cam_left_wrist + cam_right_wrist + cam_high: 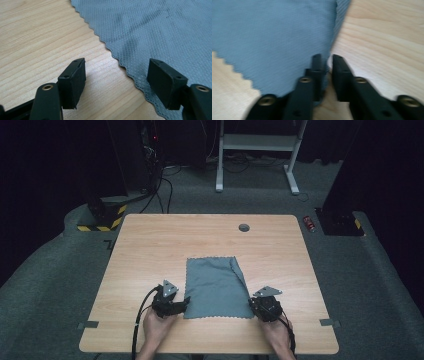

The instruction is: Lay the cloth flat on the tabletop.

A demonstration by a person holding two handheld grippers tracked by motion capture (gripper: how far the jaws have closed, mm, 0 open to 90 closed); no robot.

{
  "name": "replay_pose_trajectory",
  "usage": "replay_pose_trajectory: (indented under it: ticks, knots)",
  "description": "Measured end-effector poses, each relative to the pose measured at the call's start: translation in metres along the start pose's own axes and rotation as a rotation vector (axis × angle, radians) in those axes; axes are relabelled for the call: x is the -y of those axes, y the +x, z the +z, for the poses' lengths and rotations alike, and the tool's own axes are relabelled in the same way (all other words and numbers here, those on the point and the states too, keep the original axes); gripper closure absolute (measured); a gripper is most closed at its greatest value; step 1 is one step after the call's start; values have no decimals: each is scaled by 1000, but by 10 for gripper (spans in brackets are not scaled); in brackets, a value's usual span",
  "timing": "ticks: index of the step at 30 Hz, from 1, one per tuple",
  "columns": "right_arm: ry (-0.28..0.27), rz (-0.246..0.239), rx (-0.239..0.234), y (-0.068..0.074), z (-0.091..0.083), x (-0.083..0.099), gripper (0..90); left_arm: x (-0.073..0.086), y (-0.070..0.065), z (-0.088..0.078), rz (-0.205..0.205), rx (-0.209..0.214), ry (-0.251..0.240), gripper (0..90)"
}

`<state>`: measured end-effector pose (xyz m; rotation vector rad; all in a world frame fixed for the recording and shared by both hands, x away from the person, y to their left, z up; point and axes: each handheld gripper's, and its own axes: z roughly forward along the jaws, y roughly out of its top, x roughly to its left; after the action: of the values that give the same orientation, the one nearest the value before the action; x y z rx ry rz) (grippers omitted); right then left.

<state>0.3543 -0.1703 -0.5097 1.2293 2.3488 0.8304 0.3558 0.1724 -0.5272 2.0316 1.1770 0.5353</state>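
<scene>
Left tool [116, 82]: jaws spread wide, straddling the scalloped edge of the grey cloth [160, 32], gripping nothing. Right tool [327, 75]: jaws nearly together at the cloth's right edge; whether they pinch it I cannot tell. Cloth has a fine diamond weave and lies flat on the pale wood-grain tabletop [150, 245], one corner folded over.

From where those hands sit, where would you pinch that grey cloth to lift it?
At its two near corners, coming in from the person's side. The cloth lies flat on the table, so only its zigzag edge offers a lip; the left tongs already straddle that edge, wide open.
</scene>
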Motion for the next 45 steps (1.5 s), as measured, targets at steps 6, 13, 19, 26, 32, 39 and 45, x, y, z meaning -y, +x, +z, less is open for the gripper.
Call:
replay_pose_trajectory:
  ticks: [6, 13, 19, 26, 32, 39, 45]
  knots:
    - [-63, -40, 47, -3, 1, -23, 714, 0, 0, 0, 0, 1, 1, 318]
    - [-31, -142, -33, 7, 40, -73, 789, 0, 0, 0, 0, 0, 1, 318]
    - [12, -121, 70, -12, 65, -82, 826, 0, 0, 0, 0, 1, 0, 318]
    - [3, 29, 159, -56, 63, -72, 820, 0, 0, 0, 0, 1, 0, 319]
    - [-53, -29, 44, -30, 41, -65, 770, 0, 0, 0, -1, 0, 1, 319]
    - [-81, -82, -79, 3, 13, -25, 674, -2, -1, -4, 12, 13, 36, 362]
    - [-59, -99, -86, 10, 7, -1, 644, -3, -6, -8, 58, 14, 56, 368]
